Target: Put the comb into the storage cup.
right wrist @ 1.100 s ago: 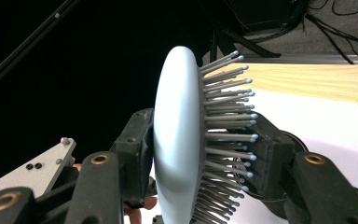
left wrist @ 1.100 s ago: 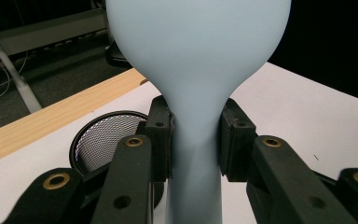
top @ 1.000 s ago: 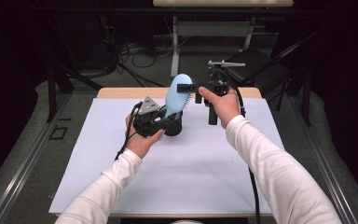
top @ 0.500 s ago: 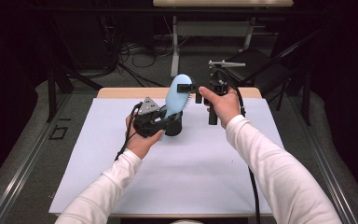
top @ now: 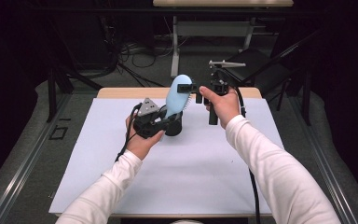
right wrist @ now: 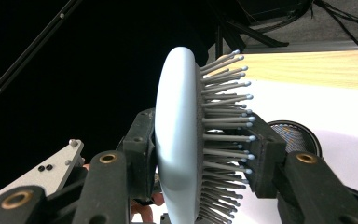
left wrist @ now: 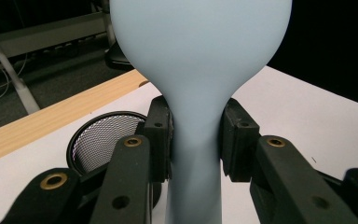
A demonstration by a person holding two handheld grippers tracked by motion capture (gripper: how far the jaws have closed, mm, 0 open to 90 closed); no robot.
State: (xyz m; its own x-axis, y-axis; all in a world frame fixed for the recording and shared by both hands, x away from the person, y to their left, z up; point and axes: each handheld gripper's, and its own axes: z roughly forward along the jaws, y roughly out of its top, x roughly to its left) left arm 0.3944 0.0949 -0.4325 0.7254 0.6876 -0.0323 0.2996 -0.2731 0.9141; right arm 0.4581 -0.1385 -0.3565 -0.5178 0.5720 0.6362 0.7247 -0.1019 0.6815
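Hairbrush (top: 177, 95), pale blue, held upright above the far middle of the white counter (top: 177, 186), head up and handle down over a black mesh cup (top: 173, 126). At left, the left gripper (top: 161, 122) has its fingers (left wrist: 158, 140) closed on the narrow neck of the handle, one pad on each side, as the left gripper view shows; the mesh cup's rim (left wrist: 103, 140) lies just behind and below them. At centre, the brush head stands tilted slightly away from the person. At right, the right gripper (top: 191, 87) reaches in sideways and its fingers (right wrist: 142, 154) are clamped across the head, one on the smooth back and the other (right wrist: 268, 158) pressed into the bristles (right wrist: 223, 130).

Risk, as judged: the bristle-side contact is soft and uneven, so the head may twist or slip if the left gripper lets go first. Opposed pulls from both grippers could also bend bristles or knock the cup over.
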